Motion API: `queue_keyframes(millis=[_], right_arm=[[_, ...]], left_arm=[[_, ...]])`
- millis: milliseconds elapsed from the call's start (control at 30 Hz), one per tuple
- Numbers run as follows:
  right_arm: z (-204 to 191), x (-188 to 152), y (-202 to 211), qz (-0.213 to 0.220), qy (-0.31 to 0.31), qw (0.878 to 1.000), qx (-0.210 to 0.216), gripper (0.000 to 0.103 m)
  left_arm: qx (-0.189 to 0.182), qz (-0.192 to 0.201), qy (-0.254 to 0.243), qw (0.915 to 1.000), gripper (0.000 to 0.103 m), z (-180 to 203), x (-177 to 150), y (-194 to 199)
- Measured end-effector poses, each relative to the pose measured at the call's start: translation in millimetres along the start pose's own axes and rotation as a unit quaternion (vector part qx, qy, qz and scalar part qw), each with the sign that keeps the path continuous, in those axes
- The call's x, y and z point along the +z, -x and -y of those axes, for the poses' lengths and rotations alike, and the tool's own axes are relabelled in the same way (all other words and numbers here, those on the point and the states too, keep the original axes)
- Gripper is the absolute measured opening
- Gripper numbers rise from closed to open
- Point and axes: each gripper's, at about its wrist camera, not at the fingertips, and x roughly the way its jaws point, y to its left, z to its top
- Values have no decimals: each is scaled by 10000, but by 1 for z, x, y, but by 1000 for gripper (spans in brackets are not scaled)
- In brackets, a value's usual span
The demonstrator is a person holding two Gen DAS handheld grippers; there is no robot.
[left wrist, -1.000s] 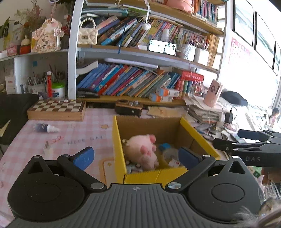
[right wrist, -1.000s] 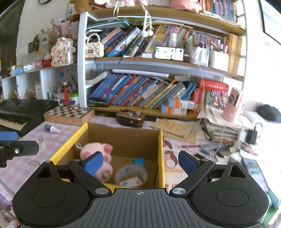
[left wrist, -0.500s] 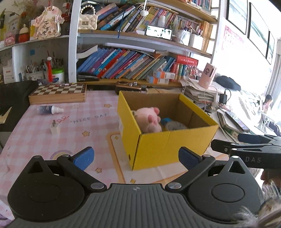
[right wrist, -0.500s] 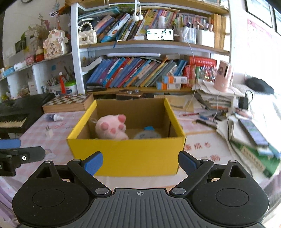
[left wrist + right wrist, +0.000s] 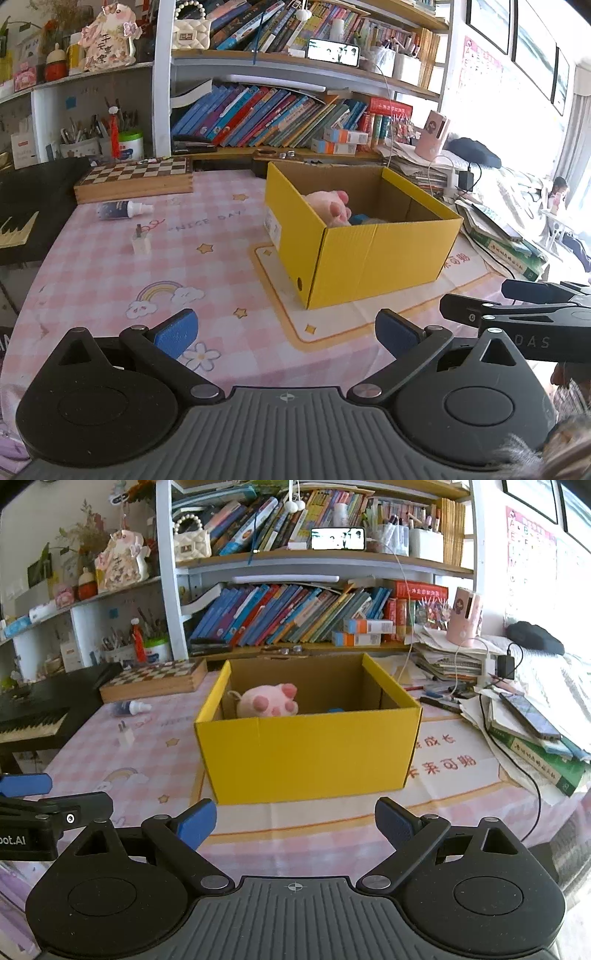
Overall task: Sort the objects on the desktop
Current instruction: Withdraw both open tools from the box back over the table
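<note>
A yellow cardboard box [image 5: 306,753] [image 5: 373,258] stands on the pink checked tablecloth. A pink plush toy [image 5: 269,701] [image 5: 330,206] lies inside it, with something blue beside it, mostly hidden by the wall. My left gripper [image 5: 284,330] is open and empty, well in front of the box's near left corner. My right gripper [image 5: 295,821] is open and empty too, just short of the box's front wall. A small blue bottle [image 5: 123,209] [image 5: 131,708] and a small white plug-like piece [image 5: 141,242] [image 5: 125,734] lie on the cloth to the left.
A wooden chessboard box [image 5: 135,179] sits at the back left before the bookshelf [image 5: 295,602]. A black keyboard [image 5: 33,716] borders the left edge. Stacked books, papers, a phone [image 5: 528,710] and cables crowd the right side. A person [image 5: 557,192] sits far right.
Both grippers have pulled back and down from above the box. The box now stands farther off and its outer walls show. Both stay open.
</note>
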Motion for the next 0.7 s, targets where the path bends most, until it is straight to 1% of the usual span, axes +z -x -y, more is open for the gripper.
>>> queue_keyframes(millis=[333, 700], right_arm=[[-28, -16, 8, -184, -22, 9998, -22, 95], [-61, -27, 8, -351, 86, 9992, 145, 95]], left_arm=[[-57, -106, 4, 9999, 103, -21, -14, 15], [-16, -204, 69, 9998, 103, -48, -26, 26]])
